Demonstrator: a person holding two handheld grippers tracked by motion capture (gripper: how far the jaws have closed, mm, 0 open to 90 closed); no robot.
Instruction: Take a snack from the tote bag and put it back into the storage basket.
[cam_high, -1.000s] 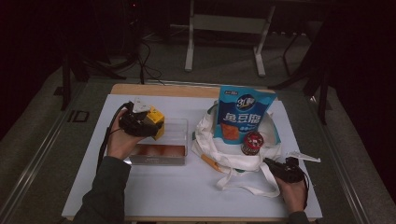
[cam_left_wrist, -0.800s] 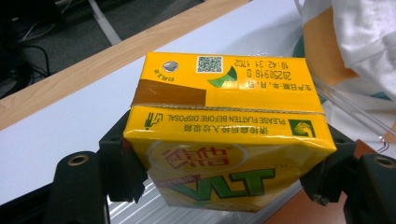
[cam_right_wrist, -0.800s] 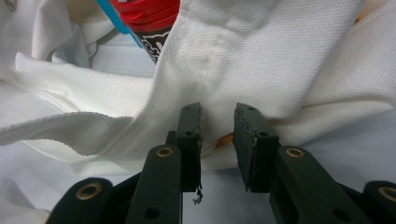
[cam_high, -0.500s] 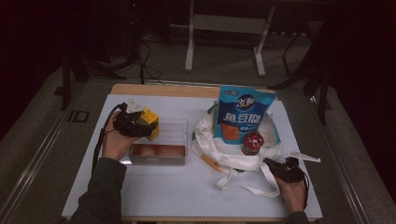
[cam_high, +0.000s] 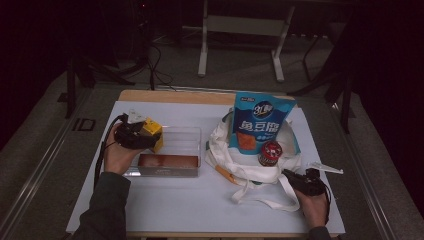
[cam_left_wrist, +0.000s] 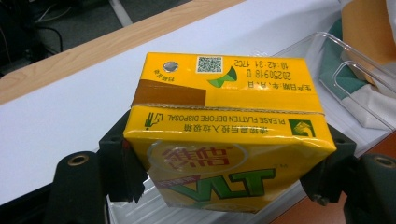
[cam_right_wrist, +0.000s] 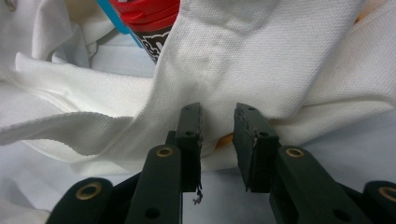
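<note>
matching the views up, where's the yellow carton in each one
High view: carton left of middle, in the left gripper, at the clear tray's far left corner.
Left gripper view: centre, clamped between the jaws.
Right gripper view: not in it.
Shared landmark: the tray, at right in the left gripper view.

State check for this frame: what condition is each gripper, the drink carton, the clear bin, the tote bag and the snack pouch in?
Left gripper: shut on the carton.
Yellow drink carton: sealed, held over the bin's edge.
Clear plastic bin: open-topped, brown pack inside.
Right gripper: open, at the bag's fabric.
White tote bag: lying slack.
Blue snack pouch: sealed, upright in bag.
</note>
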